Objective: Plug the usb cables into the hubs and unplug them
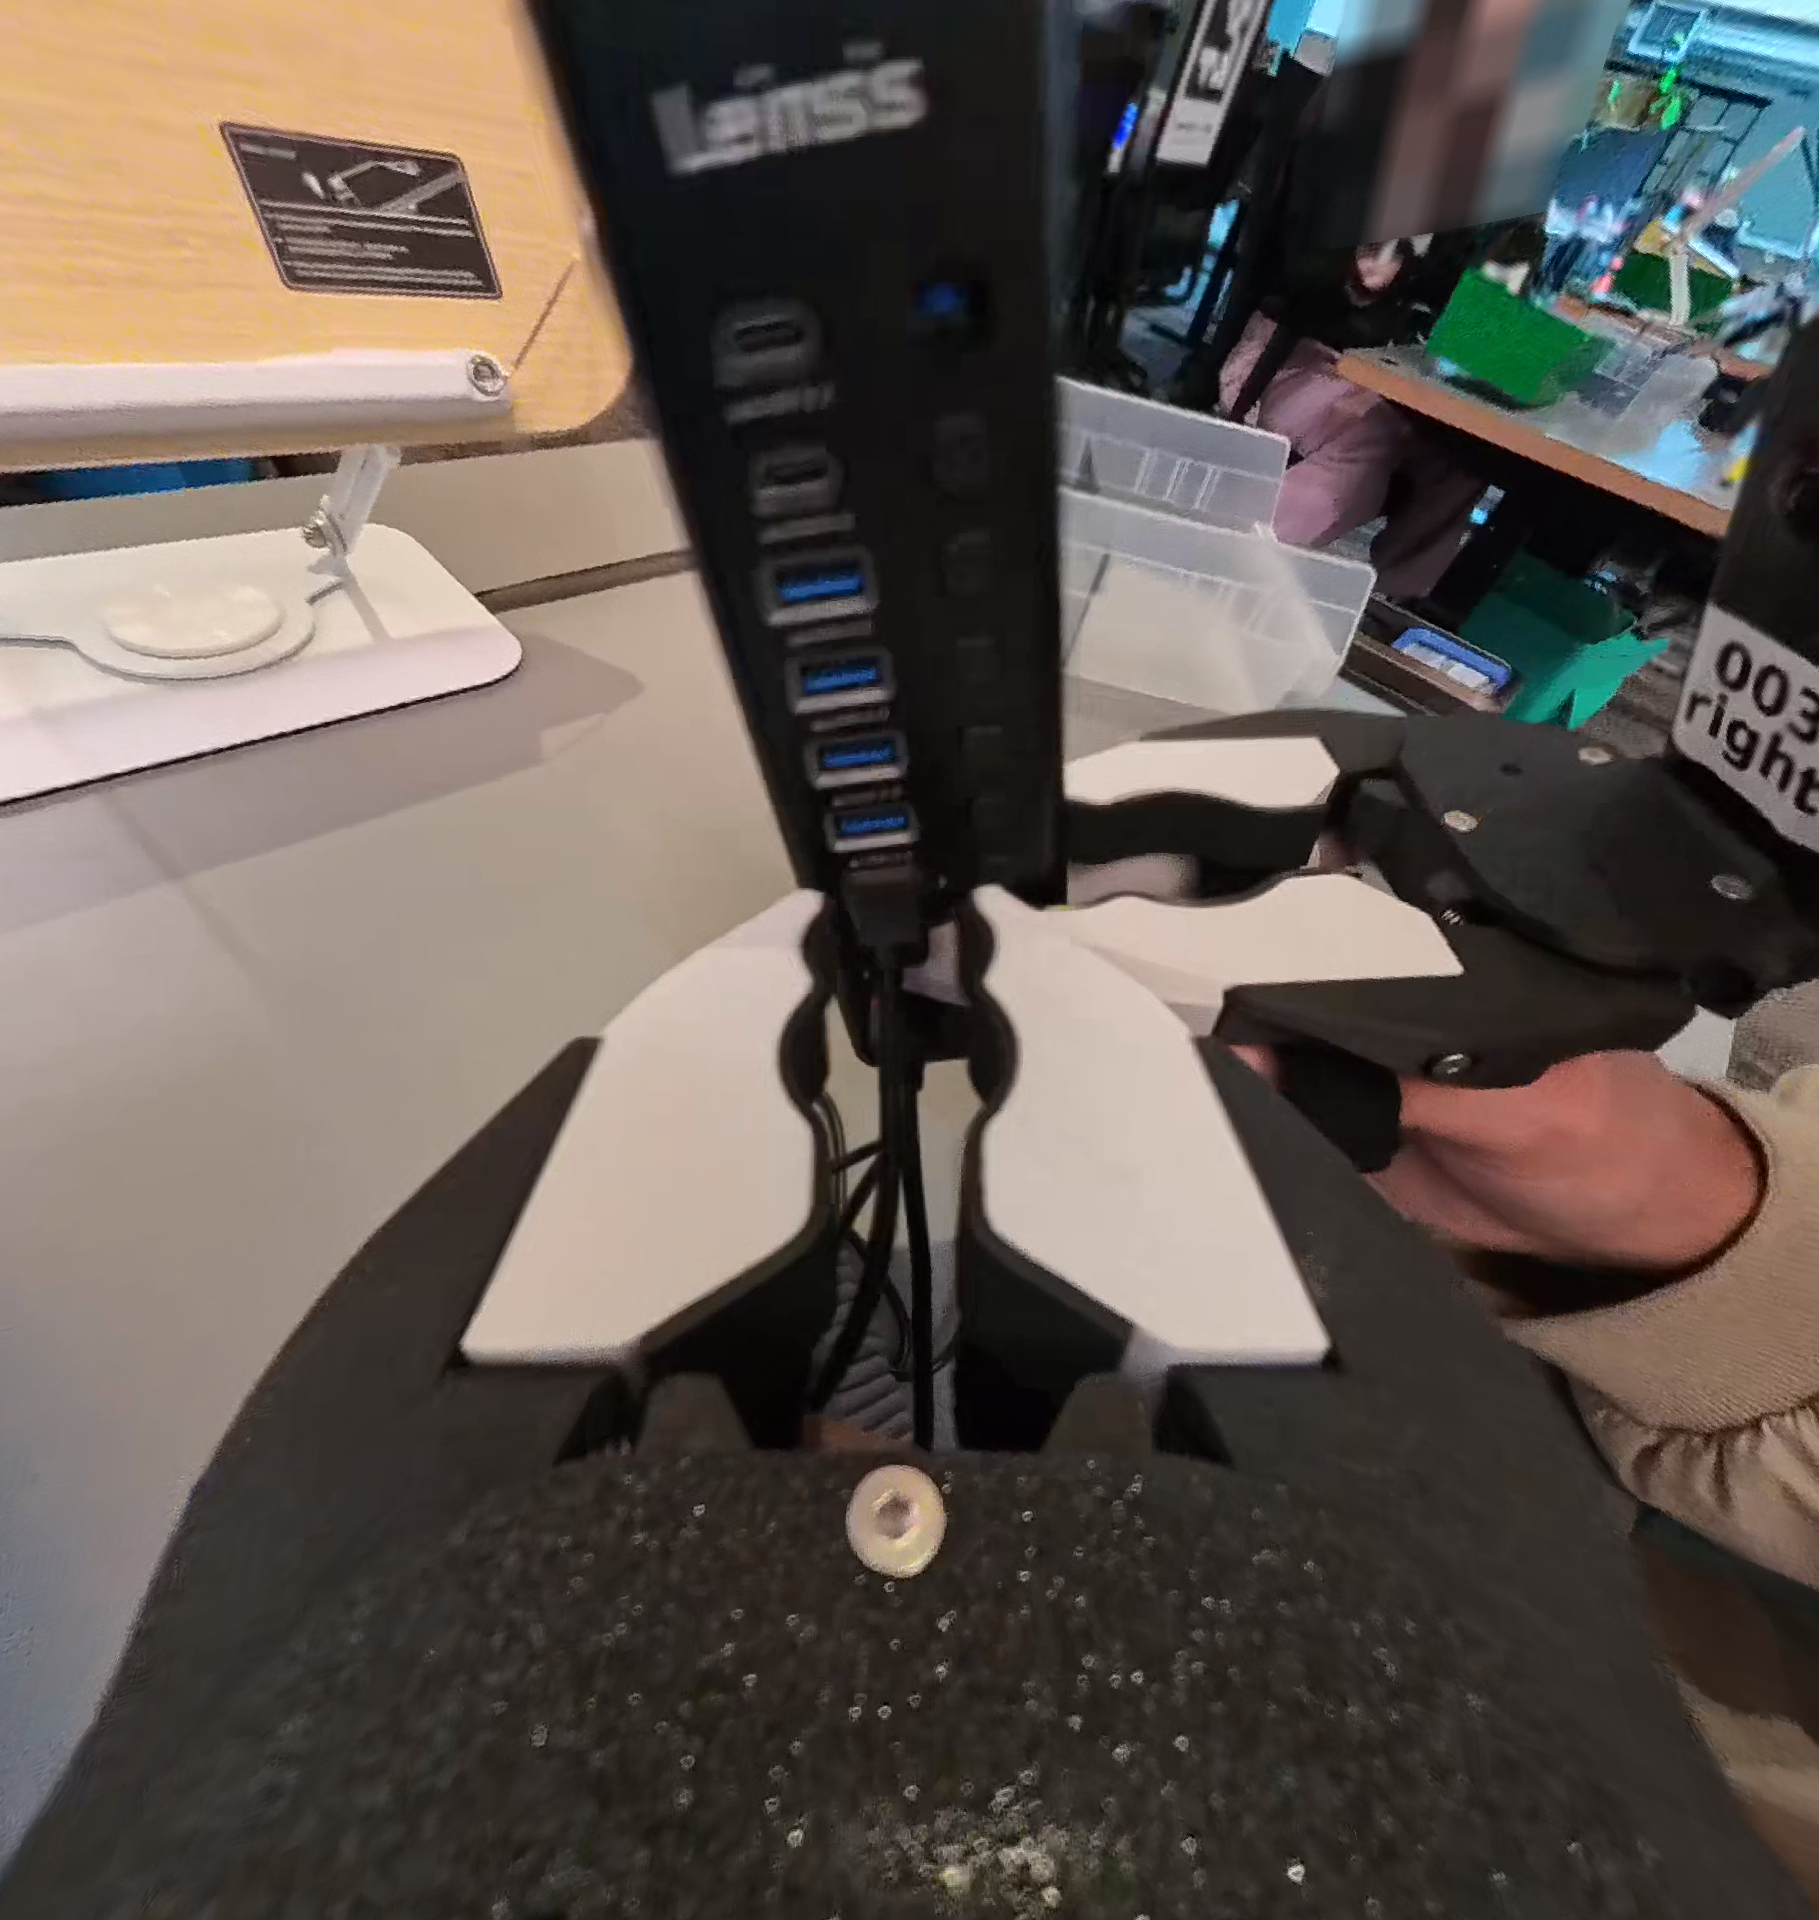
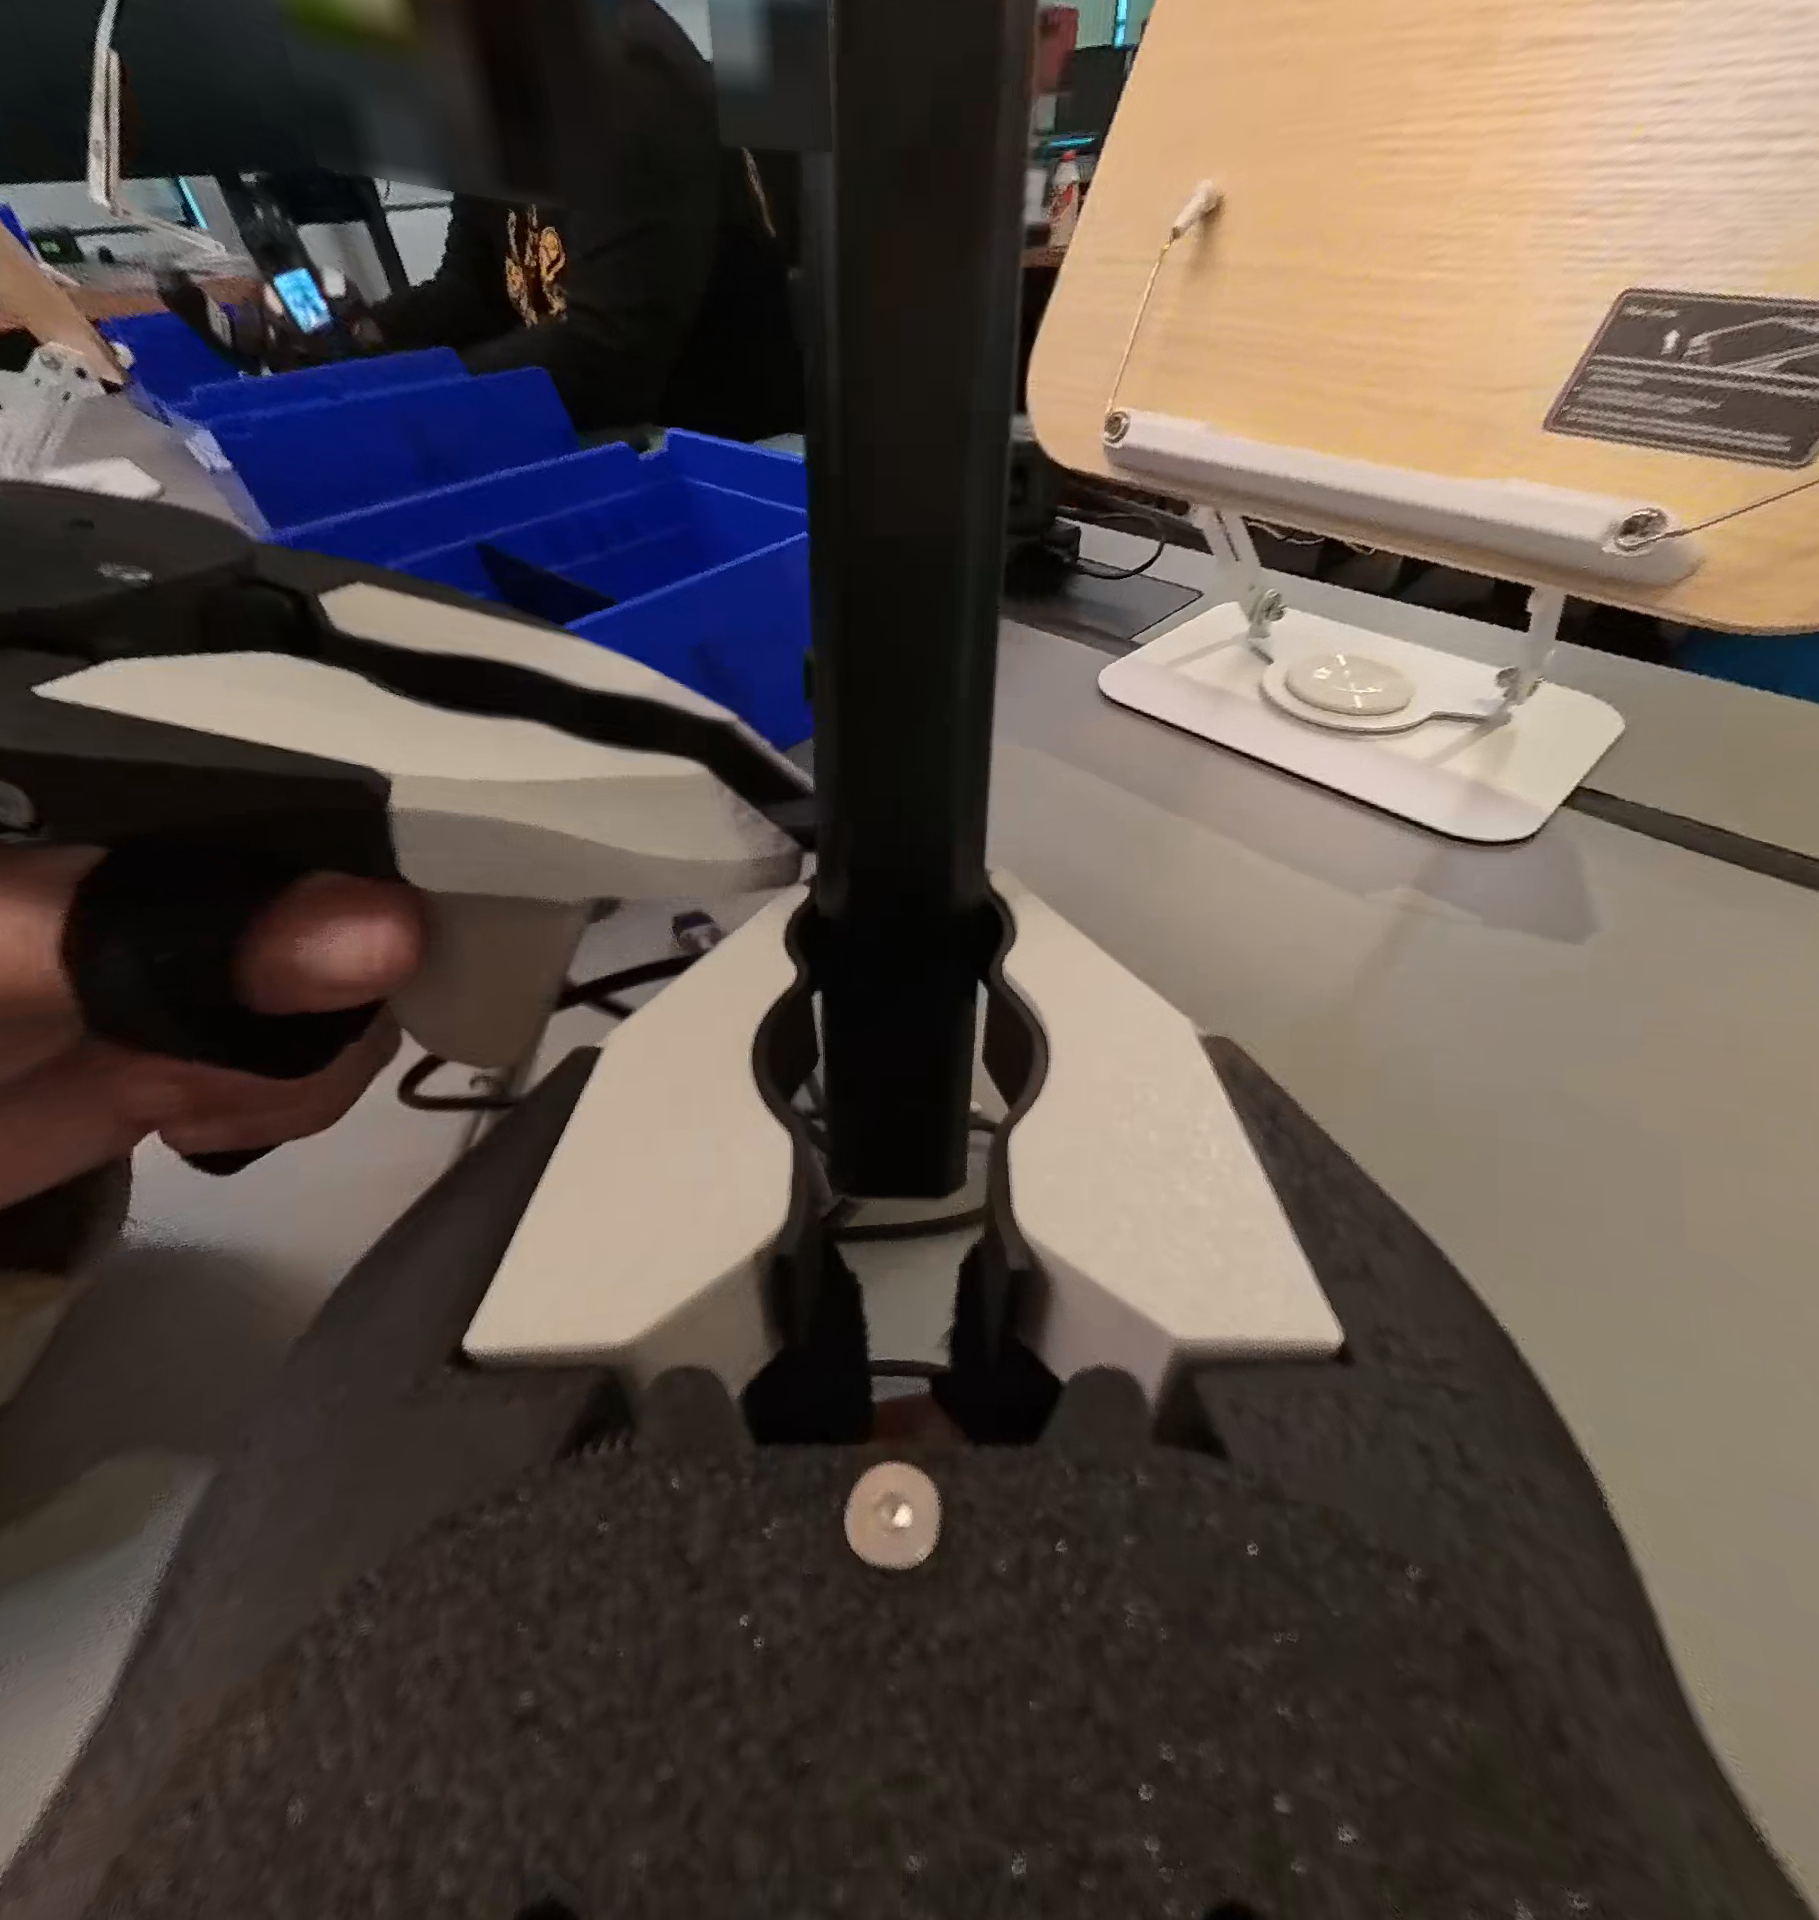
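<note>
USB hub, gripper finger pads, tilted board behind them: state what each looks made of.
USB hub: black plastic, probably; smooth, semi-matte casing with a moulded look.
Finger pads: white plastic, likely printed; matte, faintly grainy, on black speckled bodies.
Tilted board: wood or wood-look laminate; pale visible grain, with a white, seemingly painted-metal base.

Close wrist views, facing crosswise (sharing hub (image 1: 843, 520), stand (image 2: 1404, 416))

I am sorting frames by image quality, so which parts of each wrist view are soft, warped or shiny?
Left wrist view: the black hub and its ports look smeared, the background is soft, and the wide lens bends the edges. Right wrist view: the left gripper and hand are blurred, while the grey table reflects the wooden stand.
</note>
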Demonstrator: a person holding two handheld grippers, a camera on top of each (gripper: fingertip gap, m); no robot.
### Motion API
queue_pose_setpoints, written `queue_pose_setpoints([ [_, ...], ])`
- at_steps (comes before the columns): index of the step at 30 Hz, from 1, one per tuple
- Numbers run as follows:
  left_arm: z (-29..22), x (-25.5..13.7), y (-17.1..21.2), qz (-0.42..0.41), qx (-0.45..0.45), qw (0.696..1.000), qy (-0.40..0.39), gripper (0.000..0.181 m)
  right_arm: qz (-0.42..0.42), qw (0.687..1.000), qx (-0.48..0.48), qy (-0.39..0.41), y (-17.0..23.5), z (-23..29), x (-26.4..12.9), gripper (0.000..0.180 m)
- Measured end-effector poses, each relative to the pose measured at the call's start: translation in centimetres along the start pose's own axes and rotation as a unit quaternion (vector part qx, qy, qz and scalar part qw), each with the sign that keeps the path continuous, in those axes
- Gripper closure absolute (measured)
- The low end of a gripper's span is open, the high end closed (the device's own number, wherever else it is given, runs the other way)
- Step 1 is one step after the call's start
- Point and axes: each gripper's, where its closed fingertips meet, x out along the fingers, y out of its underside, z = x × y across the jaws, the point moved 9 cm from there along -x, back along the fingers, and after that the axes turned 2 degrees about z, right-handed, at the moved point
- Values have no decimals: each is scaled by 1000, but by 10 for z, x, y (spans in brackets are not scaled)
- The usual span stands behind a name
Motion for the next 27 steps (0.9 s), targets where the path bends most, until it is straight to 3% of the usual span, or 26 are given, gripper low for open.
queue_pose_setpoints([
  [5, 3, 0, -1, 35, 5, 999, -12, 166, 3, 999, 46, -8, 3, 1, 2, 154],
  [15, -7, -6, -10, 38, 38, 997, -47, 166, -34, 999, 16, 28, -1, 7, 0, 154],
  [16, -7, -8, -10, 37, 37, 998, -46, 166, -36, 999, 15, 34, -2, 7, 0, 154],
  [17, -9, -13, -12, 28, 35, 998, -39, 166, -33, 995, 14, 88, -1, -1, -2, 154],
  [18, -12, -21, -15, 18, 39, 998, -37, 166, -35, 990, 42, 131, 1, -20, -5, 154],
  [20, -15, -35, -19, 20, 69, 996, -54, 167, -57, 980, 151, 113, 4, -65, -20, 154],
  [22, -10, -38, -14, 58, 94, 992, -67, 167, -57, 988, 120, 80, -1, -85, -33, 154],
  [27, 42, -6, 44, 258, 110, 951, -130, 166, -59, 988, 130, 58, -8, -99, -44, 154],
])
